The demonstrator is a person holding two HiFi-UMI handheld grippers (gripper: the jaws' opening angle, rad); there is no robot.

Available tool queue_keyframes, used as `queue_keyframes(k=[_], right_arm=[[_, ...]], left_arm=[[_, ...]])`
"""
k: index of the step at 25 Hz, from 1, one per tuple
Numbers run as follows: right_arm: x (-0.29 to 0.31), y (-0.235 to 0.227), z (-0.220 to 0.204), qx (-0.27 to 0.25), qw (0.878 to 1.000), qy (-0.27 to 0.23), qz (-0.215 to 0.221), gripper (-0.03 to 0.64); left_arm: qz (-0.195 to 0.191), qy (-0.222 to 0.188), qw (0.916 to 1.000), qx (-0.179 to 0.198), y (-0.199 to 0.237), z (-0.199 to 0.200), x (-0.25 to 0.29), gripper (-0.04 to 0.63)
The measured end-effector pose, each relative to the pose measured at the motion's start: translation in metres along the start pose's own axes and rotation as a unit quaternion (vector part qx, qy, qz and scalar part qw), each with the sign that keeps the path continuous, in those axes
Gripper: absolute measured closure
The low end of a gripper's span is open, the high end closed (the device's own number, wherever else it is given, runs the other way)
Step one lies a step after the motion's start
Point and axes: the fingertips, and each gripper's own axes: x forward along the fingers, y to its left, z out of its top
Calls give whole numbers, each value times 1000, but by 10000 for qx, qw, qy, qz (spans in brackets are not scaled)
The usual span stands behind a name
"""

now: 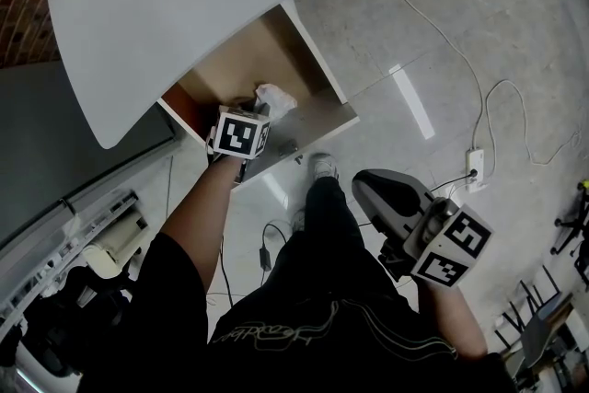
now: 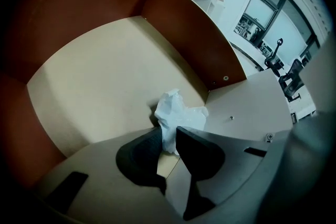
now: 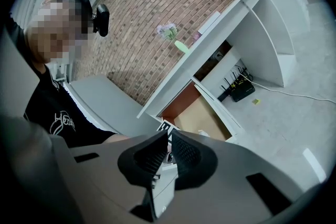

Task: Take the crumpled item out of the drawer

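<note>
White crumpled item (image 2: 177,112) tight within left gripper (image 2: 168,136)

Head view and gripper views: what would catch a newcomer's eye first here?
The crumpled white item stands out first, bright against the pale bottom of the open drawer and pinched in the left claw near a drawer corner. Next comes the right claw, empty, held off to the side over the grey floor.

readable text: none | shirt print (image 1: 313,331): pale looping script, too small to read
</note>
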Motion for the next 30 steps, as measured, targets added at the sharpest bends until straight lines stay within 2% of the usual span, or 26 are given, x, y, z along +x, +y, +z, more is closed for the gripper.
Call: queue_keyframes(k=[5, 14, 23, 30], right_arm=[[0, 5, 2, -25, 10000, -45, 9, 568], [-7, 35, 9, -229, 9996, -180, 14, 568], [-25, 94, 19, -699, 9969, -341, 70, 568], [-52, 158, 26, -1099, 9926, -509, 105, 568]], left_arm=[[15, -57, 10000, -8, -4, 2, -6, 522], [-43, -509, 9983, -289, -11, 25, -55, 529], [-180, -1121, 9928, -387, -39, 45, -150, 531], [-268, -1817, 9823, -375, -65, 44, -254, 531]])
